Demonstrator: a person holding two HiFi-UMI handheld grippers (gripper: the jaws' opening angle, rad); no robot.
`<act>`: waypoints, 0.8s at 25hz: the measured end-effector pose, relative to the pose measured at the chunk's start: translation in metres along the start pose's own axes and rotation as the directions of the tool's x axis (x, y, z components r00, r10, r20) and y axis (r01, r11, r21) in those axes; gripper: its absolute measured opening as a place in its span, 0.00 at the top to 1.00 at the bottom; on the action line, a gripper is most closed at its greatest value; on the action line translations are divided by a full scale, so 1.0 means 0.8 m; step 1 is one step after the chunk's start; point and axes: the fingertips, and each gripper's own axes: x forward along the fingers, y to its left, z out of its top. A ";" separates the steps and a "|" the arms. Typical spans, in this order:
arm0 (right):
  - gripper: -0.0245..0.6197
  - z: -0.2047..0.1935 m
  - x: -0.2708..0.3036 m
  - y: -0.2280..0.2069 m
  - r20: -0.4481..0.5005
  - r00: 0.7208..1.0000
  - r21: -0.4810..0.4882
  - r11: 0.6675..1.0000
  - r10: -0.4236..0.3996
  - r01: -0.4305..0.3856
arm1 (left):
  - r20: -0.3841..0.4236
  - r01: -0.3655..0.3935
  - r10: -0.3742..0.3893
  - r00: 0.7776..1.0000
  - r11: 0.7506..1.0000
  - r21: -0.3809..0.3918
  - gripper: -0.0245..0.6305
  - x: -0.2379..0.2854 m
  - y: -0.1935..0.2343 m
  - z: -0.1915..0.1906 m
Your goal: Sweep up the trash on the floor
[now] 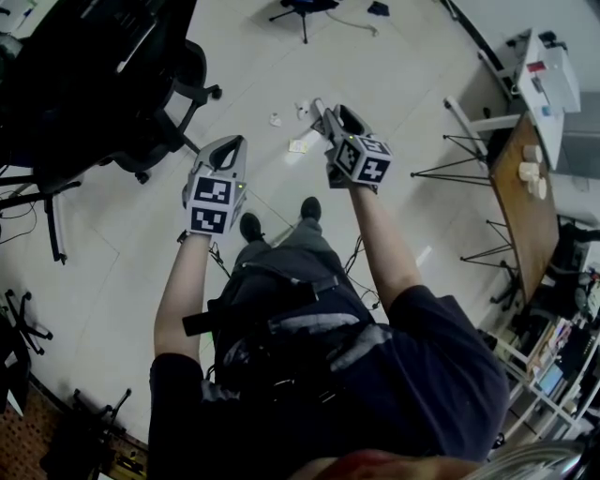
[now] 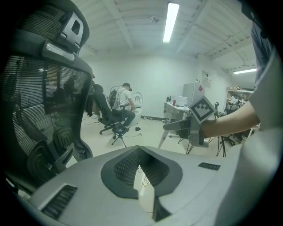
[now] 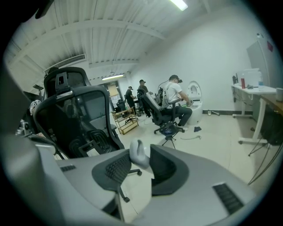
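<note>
Head view: the floor (image 1: 403,211) ahead of the operator's two shoes (image 1: 310,207) carries the trash (image 1: 300,145). It consists of three pale scraps lying close together, just beyond the gripper tips. One black office chair (image 1: 141,94) stands to the left of the scraps. A wooden table (image 1: 516,178) and a white desk (image 1: 555,80) stand well apart from them at the right. A small stool (image 1: 302,11) is cut off by the top edge. The operator's torso hides the floor directly beneath.

Left gripper (image 1: 229,144): jaws brought together, with nothing held. In the left gripper view only a thin slit of floor shows between them, and a mesh chair back (image 2: 40,97) blocks the left half of the picture.

Right gripper (image 1: 330,114): jaws set wide and clamped on one pale rounded object (image 3: 139,154), which sits between the pads. Its kind cannot be made out, and its lower part is hidden behind the jaws.

The right gripper view shows three people in the background. One is a seated person (image 3: 176,99) and two are standing persons (image 3: 142,88), all too small for detail.
</note>
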 end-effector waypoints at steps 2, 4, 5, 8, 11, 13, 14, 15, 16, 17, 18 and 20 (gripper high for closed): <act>0.73 -0.007 0.001 0.009 -0.005 1.000 0.003 1.000 0.004 -0.004 | 0.004 0.010 -0.010 1.000 1.000 -0.002 0.96 0.000 0.000 0.000; 0.73 -0.012 -0.001 0.021 -0.011 1.000 -0.007 1.000 0.013 -0.013 | 0.007 0.019 -0.019 1.000 1.000 -0.002 0.96 0.000 0.001 -0.001; 0.73 -0.016 -0.001 0.026 -0.015 1.000 -0.011 1.000 0.016 -0.017 | 0.007 0.022 -0.022 1.000 1.000 -0.002 0.96 -0.001 0.001 -0.002; 0.73 -0.025 -0.003 0.041 -0.023 0.999 -0.024 0.999 0.028 -0.028 | 0.008 0.028 -0.028 1.000 1.000 -0.004 0.96 -0.005 0.007 -0.006; 0.73 -0.031 -0.008 0.049 -0.027 0.999 -0.054 0.998 0.027 -0.028 | 0.008 0.028 -0.028 1.000 1.000 -0.012 0.96 -0.012 0.014 -0.014; 0.73 -0.031 -0.014 0.047 -0.022 1.000 -0.066 0.998 0.017 -0.019 | 0.009 0.020 -0.020 1.000 0.999 -0.026 0.96 -0.018 0.022 -0.020; 0.73 -0.030 -0.017 0.045 -0.016 1.000 -0.066 0.998 0.011 -0.012 | 0.009 0.016 -0.016 1.000 0.999 -0.034 0.96 -0.022 0.026 -0.023; 0.73 -0.029 -0.020 0.041 -0.009 1.000 -0.064 0.998 0.005 -0.006 | 0.008 0.013 -0.012 1.000 0.999 -0.041 0.96 -0.025 0.029 -0.026; 0.73 -0.027 -0.023 0.037 0.000 1.000 -0.062 0.998 0.000 0.000 | 0.006 0.010 -0.010 1.000 0.999 -0.044 0.96 -0.027 0.032 -0.028; 0.73 -0.023 -0.025 0.033 0.009 1.000 -0.062 0.998 -0.005 0.006 | 0.004 0.009 -0.009 1.000 0.999 -0.044 0.96 -0.029 0.034 -0.030; 0.73 -0.019 -0.027 0.028 0.019 1.000 -0.067 0.998 -0.011 0.012 | 0.001 0.010 -0.010 1.000 0.999 -0.043 0.96 -0.030 0.035 -0.031; 0.74 -0.011 -0.030 0.015 0.036 0.999 -0.097 0.995 -0.020 0.024 | -0.004 0.016 -0.016 1.000 0.999 -0.036 0.96 -0.031 0.034 -0.033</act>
